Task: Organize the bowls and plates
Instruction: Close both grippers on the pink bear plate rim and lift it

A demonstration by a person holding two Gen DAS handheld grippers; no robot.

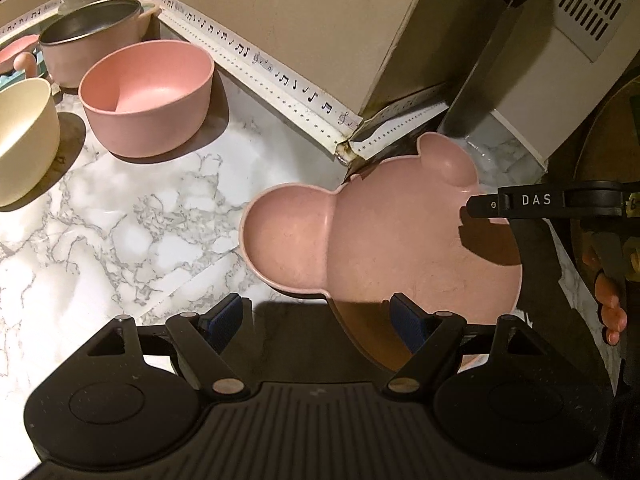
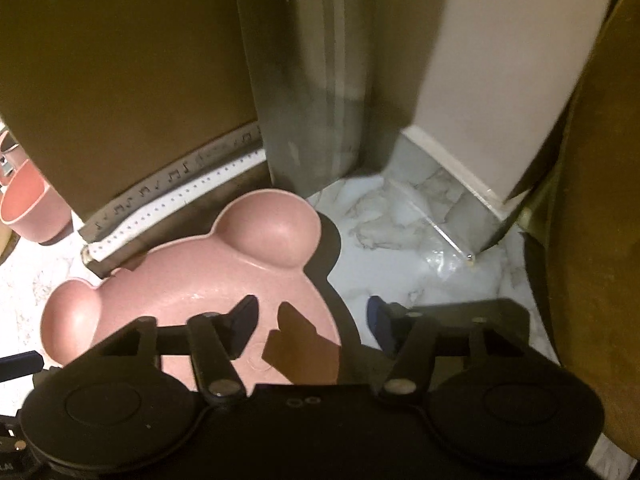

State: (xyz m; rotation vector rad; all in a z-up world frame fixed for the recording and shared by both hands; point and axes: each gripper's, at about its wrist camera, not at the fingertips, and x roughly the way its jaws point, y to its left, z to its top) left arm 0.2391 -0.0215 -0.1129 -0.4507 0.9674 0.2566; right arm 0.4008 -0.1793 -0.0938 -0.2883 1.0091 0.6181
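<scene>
Lying flat on the marble counter (image 1: 120, 240), near the wall corner with the music-note trim strip (image 1: 280, 80): pink bear-shaped plate (image 1: 380, 232), one ear compartment toward the strip, the other toward the round pink bowl (image 1: 148, 96). Noted left gripper (image 1: 320, 320) at the plate's near edge, jaws apart, nothing between them, one blue pad over the rim; noted right gripper (image 2: 312, 320) above the same plate, jaws apart, one finger over the plate's surface, the other beyond its rim over marble. Recorded beyond the pink bowl, away from the plate: cream bowl (image 1: 24, 140) and metal-lined pot (image 1: 92, 40).
</scene>
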